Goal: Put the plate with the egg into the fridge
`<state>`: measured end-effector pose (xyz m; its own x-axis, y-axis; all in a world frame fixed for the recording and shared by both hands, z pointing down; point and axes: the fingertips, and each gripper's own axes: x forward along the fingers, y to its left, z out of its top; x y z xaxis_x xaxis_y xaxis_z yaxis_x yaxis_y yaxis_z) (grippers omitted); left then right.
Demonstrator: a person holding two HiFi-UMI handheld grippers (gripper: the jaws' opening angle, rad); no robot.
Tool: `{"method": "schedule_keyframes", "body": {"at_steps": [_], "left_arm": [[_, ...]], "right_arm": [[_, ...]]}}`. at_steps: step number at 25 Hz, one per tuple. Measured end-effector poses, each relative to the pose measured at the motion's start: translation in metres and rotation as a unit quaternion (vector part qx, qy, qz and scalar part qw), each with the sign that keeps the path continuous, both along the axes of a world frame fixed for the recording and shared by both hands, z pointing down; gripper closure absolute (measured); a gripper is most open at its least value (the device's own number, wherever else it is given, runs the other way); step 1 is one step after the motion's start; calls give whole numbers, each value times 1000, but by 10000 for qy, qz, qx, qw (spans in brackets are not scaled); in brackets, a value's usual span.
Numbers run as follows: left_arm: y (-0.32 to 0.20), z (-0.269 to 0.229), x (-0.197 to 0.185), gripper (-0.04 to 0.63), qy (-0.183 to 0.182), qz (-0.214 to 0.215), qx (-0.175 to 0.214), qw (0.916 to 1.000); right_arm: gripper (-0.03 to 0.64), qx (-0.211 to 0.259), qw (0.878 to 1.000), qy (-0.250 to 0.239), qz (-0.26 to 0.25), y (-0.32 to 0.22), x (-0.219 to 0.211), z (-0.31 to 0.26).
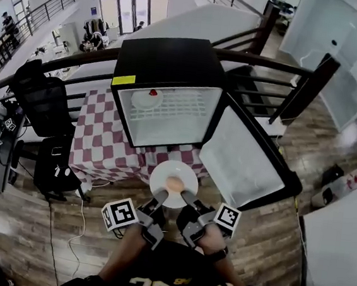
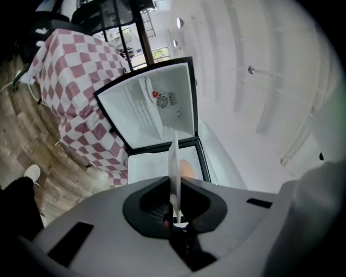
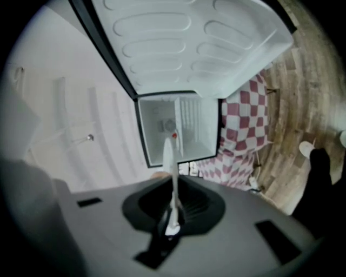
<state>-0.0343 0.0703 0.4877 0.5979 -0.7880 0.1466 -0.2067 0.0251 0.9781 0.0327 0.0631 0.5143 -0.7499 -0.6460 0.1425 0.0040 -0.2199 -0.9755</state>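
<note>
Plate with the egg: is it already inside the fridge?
No, the plate with the egg is outside the open fridge, its rim clamped by the left gripper and right gripper.

I am holding the plate [image 1: 163,172] before the fridge [image 1: 168,62], my left gripper [image 1: 160,198] gripping its near-left rim, my right gripper [image 1: 186,199] its near-right rim. The egg [image 1: 174,184] is sitting on the plate. The fridge is standing on a table [image 1: 93,143], its door [image 1: 244,155] hanging open to the right.
</note>
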Motion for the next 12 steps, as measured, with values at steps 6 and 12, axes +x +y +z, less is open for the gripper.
{"method": "schedule_keyframes", "body": {"at_steps": [6,12], "left_arm": [[-47,13,-29,552,202,47,-233,9995],[-80,20,-47,552,-112,225,-126,9996]], "right_arm": [[577,14,9995,255,211,-47,-25,4],[577,213,9978,463,424,-77,-43,10]]}}
